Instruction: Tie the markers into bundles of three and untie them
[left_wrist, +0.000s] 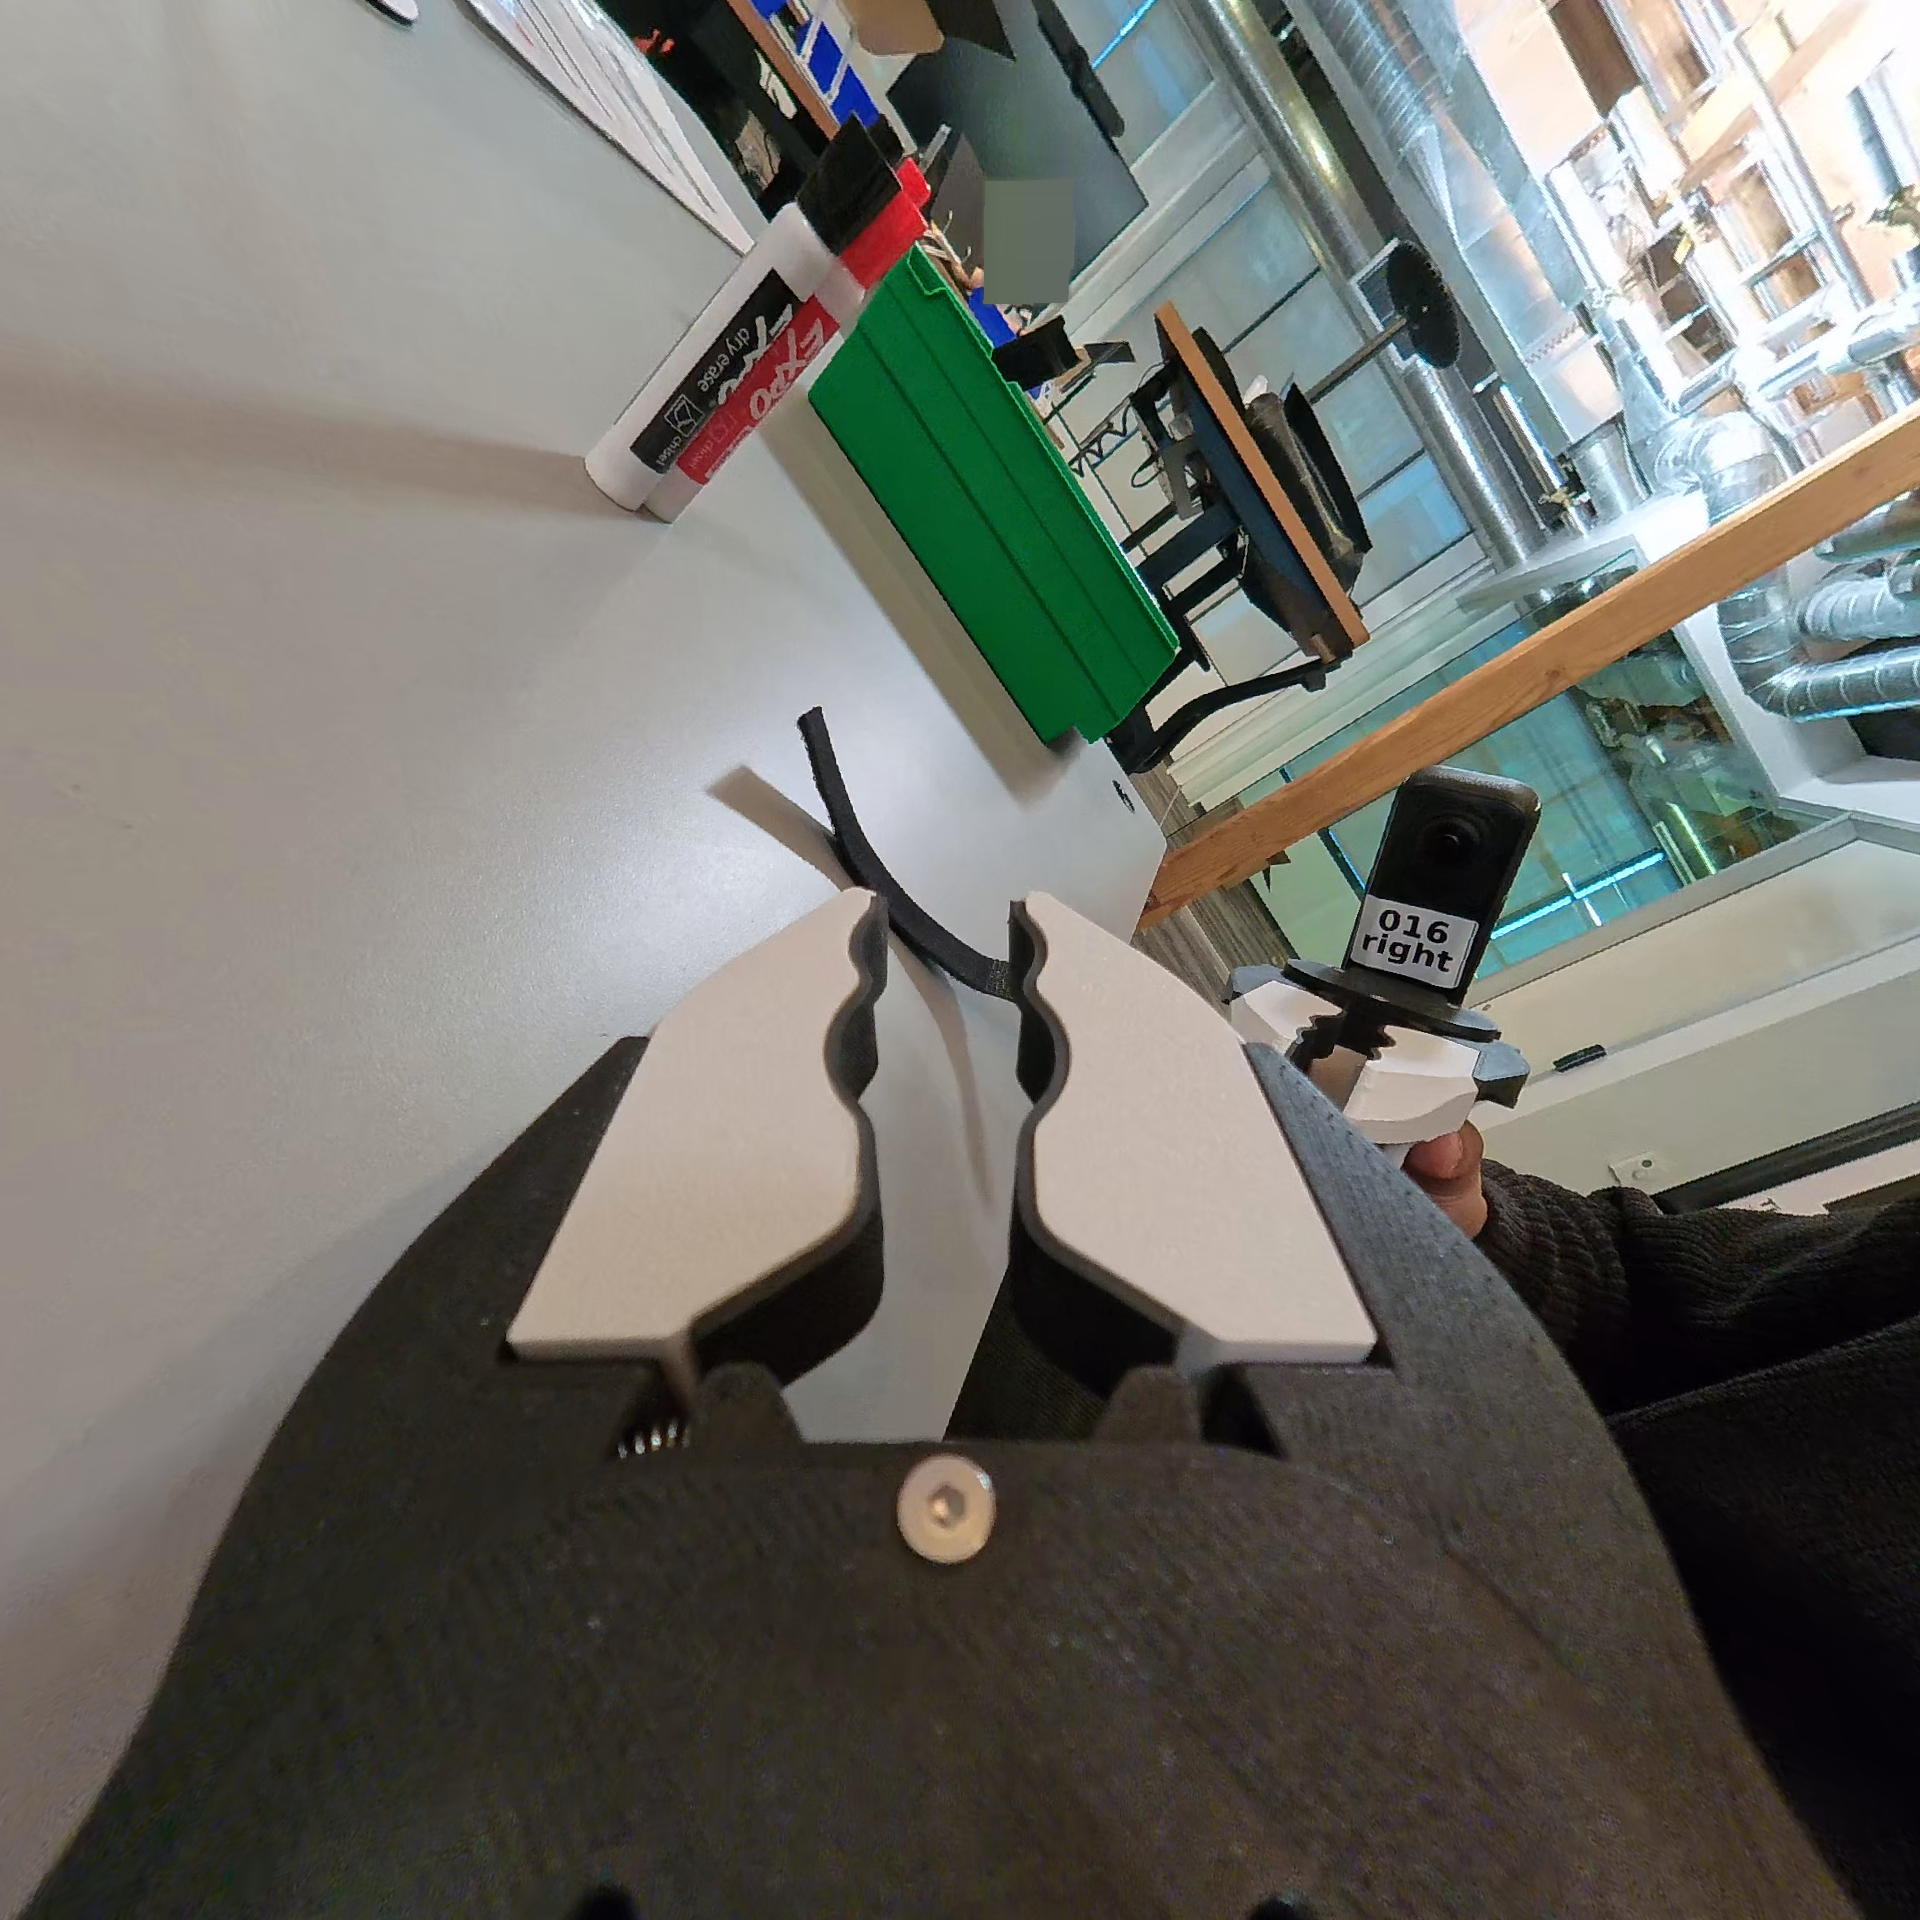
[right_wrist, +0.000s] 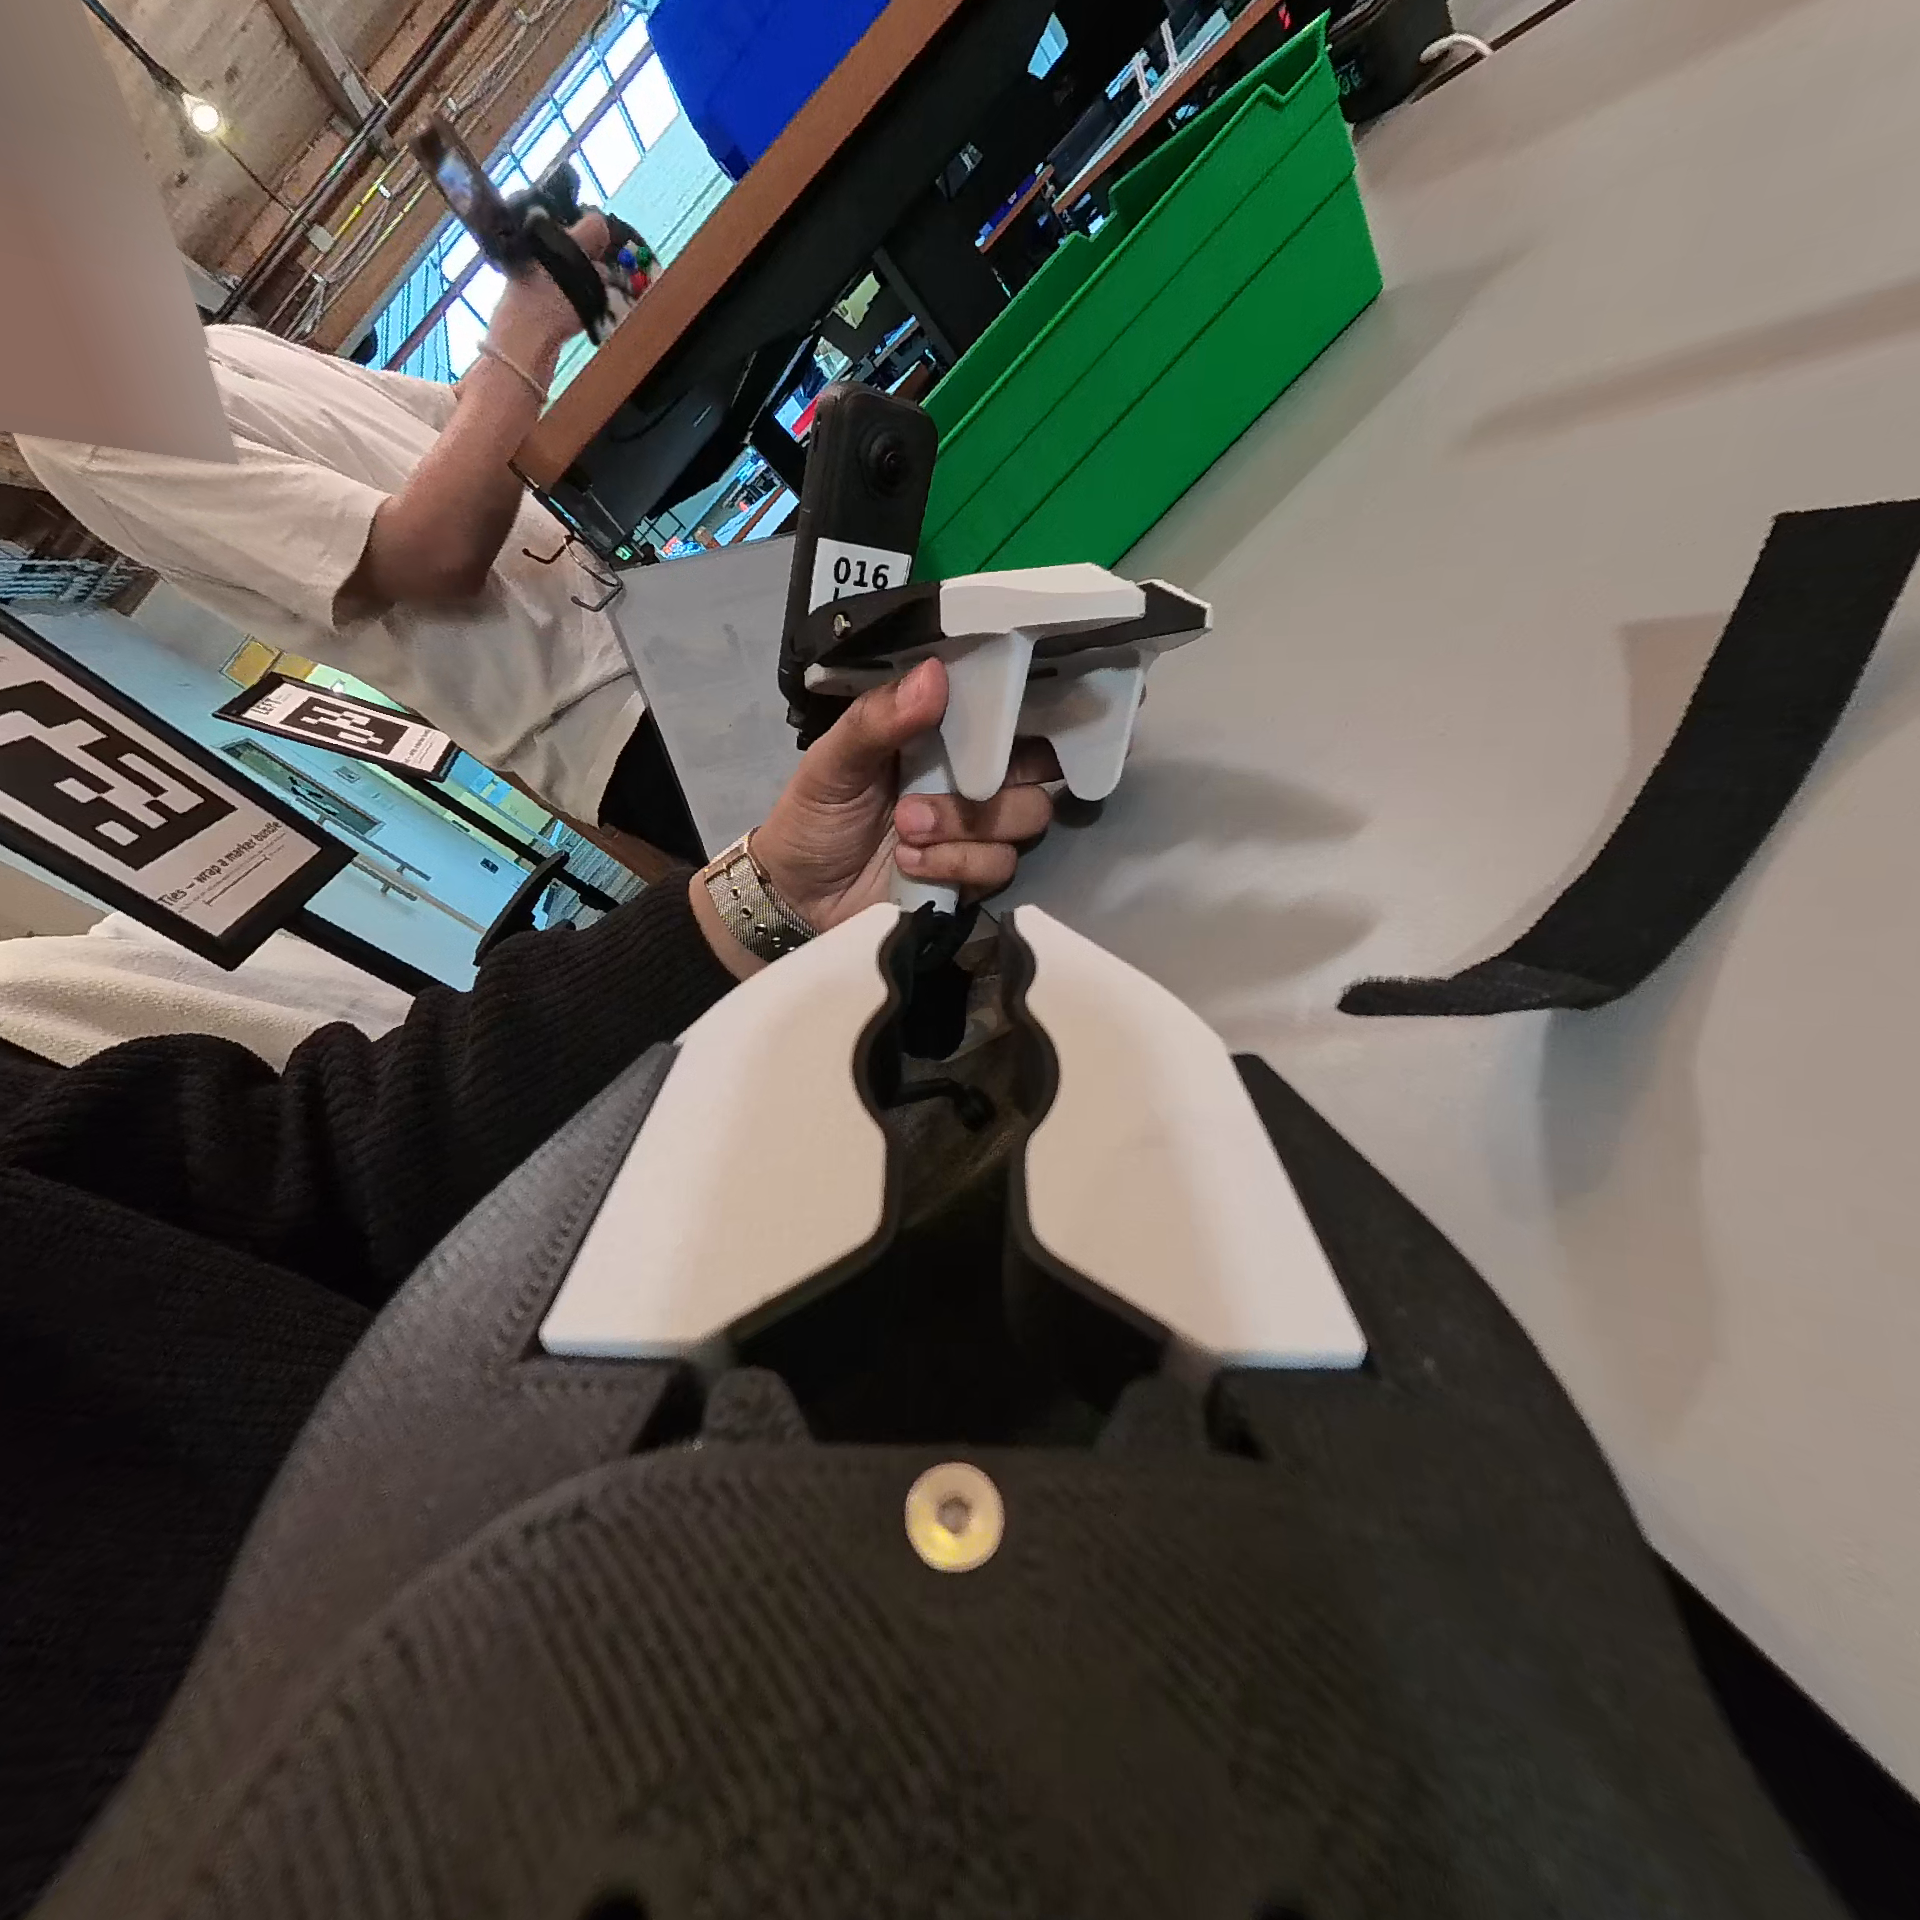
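The markers (left_wrist: 769, 343) lay loose on the desk (left_wrist: 312, 727) — not tied yet. The black strap (right_wrist: 1683, 790) lay flat nearby. The left tool (left_wrist: 945, 935) and the right tool (right_wrist: 956, 925) were both apart — holding nothing.

The left gripper (left_wrist: 951, 940) is seen with its white fingers (left_wrist: 727, 1122) parted by a narrow gap, and from the right wrist view it is held level by its white handle in the left hand (right_wrist: 883, 800), a metal-banded watch being worn on that wrist above a dark knitted sleeve. The right gripper (right_wrist: 956, 935) is likewise shown with its tips a small way apart and nothing caught between them. It is gripped from below by a hand of which only a thumb (left_wrist: 1449, 1153) and a dark sleeve are seen.
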